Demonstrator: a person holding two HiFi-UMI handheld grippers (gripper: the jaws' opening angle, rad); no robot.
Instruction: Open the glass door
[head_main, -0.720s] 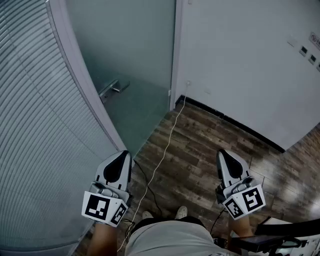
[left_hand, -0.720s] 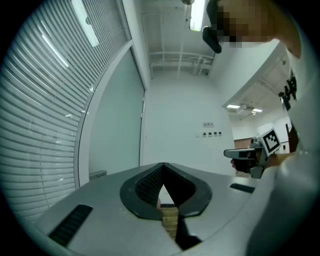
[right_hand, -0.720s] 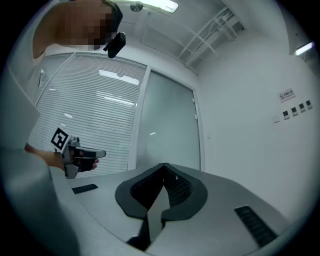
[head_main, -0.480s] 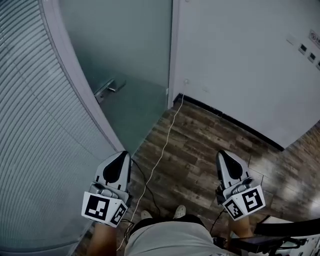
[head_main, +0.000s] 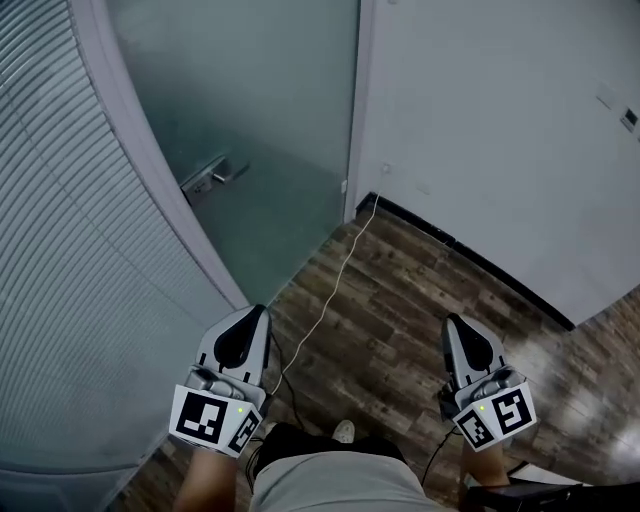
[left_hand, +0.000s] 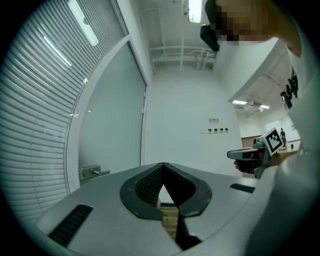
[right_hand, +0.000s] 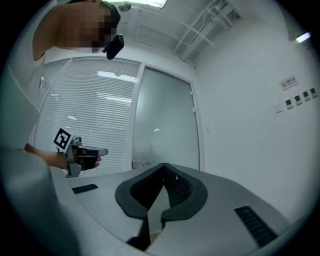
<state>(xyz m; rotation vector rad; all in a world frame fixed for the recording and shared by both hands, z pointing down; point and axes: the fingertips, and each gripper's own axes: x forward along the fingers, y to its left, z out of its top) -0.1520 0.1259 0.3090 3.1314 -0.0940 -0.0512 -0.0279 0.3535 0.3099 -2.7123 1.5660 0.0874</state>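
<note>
- The left gripper (head_main: 250, 318) is held level above the left edge of the wood floor (head_main: 400, 300). Its jaws are pressed together at the tips with nothing between them.
- The right gripper (head_main: 456, 326) is level too, over the floor's right part and well apart from the left one. Its jaws are also closed tip to tip and empty.
- The frosted glass door (head_main: 260, 110) stands ahead of the left gripper, between the partition with blinds (head_main: 60, 250) and the white wall (head_main: 500, 130).
- The metal door handle (head_main: 208, 178) sits at the door's left edge, just beside the partition frame; neither gripper touches it.
- A white cable (head_main: 335, 285) runs across the floor from the foot of the door frame towards the person's feet.
- A black baseboard (head_main: 470, 262) lines the foot of the wall.
</note>
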